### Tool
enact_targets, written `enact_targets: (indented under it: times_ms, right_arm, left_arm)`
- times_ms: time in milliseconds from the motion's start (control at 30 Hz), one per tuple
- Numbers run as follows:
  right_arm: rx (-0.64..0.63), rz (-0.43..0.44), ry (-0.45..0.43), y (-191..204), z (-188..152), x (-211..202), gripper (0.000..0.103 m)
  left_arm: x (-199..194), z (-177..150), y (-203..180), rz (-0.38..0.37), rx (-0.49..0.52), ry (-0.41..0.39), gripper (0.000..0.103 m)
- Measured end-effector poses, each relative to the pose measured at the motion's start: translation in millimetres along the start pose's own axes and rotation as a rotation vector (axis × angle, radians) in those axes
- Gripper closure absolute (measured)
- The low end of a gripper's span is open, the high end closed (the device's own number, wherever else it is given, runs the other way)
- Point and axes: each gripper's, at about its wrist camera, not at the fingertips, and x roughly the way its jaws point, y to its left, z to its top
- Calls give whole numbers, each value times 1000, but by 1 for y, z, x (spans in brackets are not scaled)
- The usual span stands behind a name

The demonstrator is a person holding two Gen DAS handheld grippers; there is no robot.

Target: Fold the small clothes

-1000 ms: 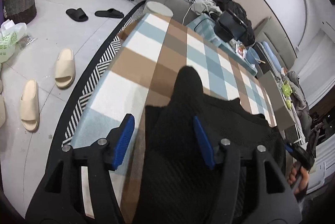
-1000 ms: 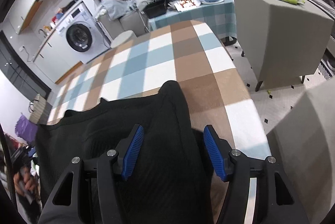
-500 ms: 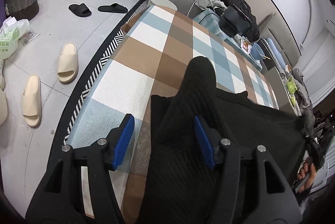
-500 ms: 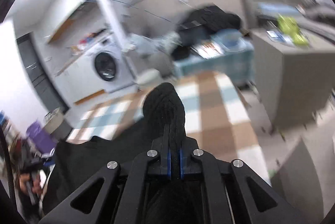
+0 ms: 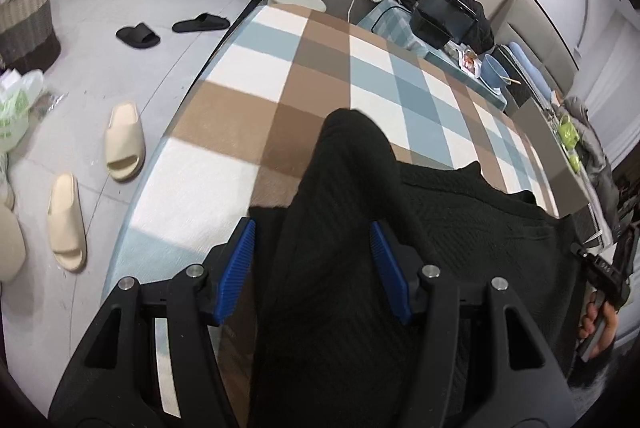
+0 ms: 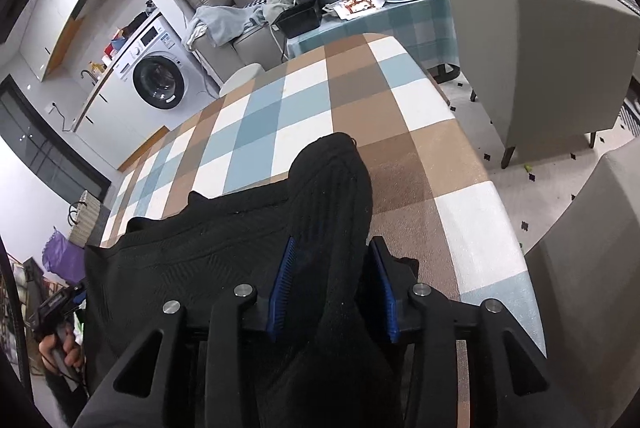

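Two grippers are working a black ribbed knit garment (image 5: 472,228) that is lying on a table covered in a brown, blue and white checked cloth (image 5: 360,68).

The left gripper (image 5: 312,260) is standing about half open, with a raised fold of the garment running between its blue pads and neither pad clearly pressing it. The right gripper (image 6: 332,284), near the table's right edge, has just been opening; its pads are sitting close beside a bunched ridge of the same garment, and whether they are gripping it cannot be told.
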Motion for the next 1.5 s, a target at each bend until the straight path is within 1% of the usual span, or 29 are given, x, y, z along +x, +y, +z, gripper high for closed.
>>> enact_targets:
  times_ms: [33,67,100,133,167,267,333,367,400,433,500,633,700,733,767,800,833,867,900,933,1000,1067,1100,1233,1300,1400,1433,1467,1500]
  right_arm:
    - [2,3,1,2,1,-2,64]
    - [3,6,2,2,0,-3,64]
    - [5,8,-1,1,-1,-2,64]
    - [4,10,-4,1,-1,-3,64]
    - [4,12,-7,0,0,-3,64]
    - [-15,14,-27,1,-1,-5,67]
    - [-38,23,-37,4,0,-7,81]
    - [-51,33,-48,6,0,-10,84]
    - [-67,50,-67,9,0,-14,92]
    - [-81,72,-90,12,0,-18,95]
    - [-103,115,-141,18,1,-28,97]
    - [-122,54,-154,29,6,-26,98]
    - [-117,3,-127,31,8,-17,97]
    - [-112,-27,-104,30,8,-11,94]
    - [-108,-63,-66,30,9,-4,90]
    - [-106,-97,-36,30,7,0,82]
    - [-102,-112,-20,29,5,1,75]
    - [-99,-103,-20,27,1,-3,73]
    - [-103,-83,-29,26,-3,-9,69]
    - [-108,-71,-37,25,-8,-15,58]
    - [-99,-58,-46,20,-20,-32,46]
    - [-77,-34,-34,13,-37,-46,45]
    - [-64,-24,-21,9,-45,-52,45]
    - [24,56,48,-9,-90,-76,45]
    - [41,81,57,-12,-111,-91,45]
    - [31,84,55,-9,-132,-104,46]
    - [13,84,50,-6,-136,-107,48]
    - [-6,82,42,-3,-138,-109,54]
    - [-38,71,29,2,-141,-113,67]
  left_arm:
    - [2,1,-2,9,5,-4,55]
    - [3,2,-2,16,4,-14,70]
    - [2,2,-1,20,2,-24,78]
    - [-1,2,1,18,-3,-37,89]
    - [-5,1,5,-4,-13,-55,94]
    - [-26,-5,15,-69,-38,-104,96]
    - [-42,-10,17,-97,-42,-135,96]
    - [-51,-12,18,-108,-47,-150,96]
    - [-60,-15,20,-116,-51,-168,96]
    - [-67,-16,21,-119,-53,-181,96]
    - [-76,-19,26,-119,-67,-195,96]
    - [-65,-18,44,-99,-126,-144,96]
    - [-51,-20,53,-60,-153,-106,95]
    - [-45,-22,56,-17,-162,-81,95]
    - [-42,-24,58,1,-166,-69,95]
    - [-42,-26,59,1,-174,-58,92]
    - [-44,-28,59,3,-177,-55,85]
    - [-48,-31,58,10,-173,-57,76]
    - [-53,-34,57,23,-167,-64,72]
    - [-59,-37,55,35,-163,-72,67]
    - [-70,-46,51,34,-146,-78,59]
    - [-86,-60,43,19,-133,-85,47]
    - [-92,-67,41,14,-132,-87,45]
    - [-116,-103,35,2,-123,-78,44]
    - [-124,-116,33,6,-127,-78,44]
    - [-131,-128,28,15,-127,-87,44]
    - [-134,-131,27,11,-130,-89,44]
    - [-136,-134,26,8,-131,-90,44]
    - [-138,-134,25,8,-132,-92,44]
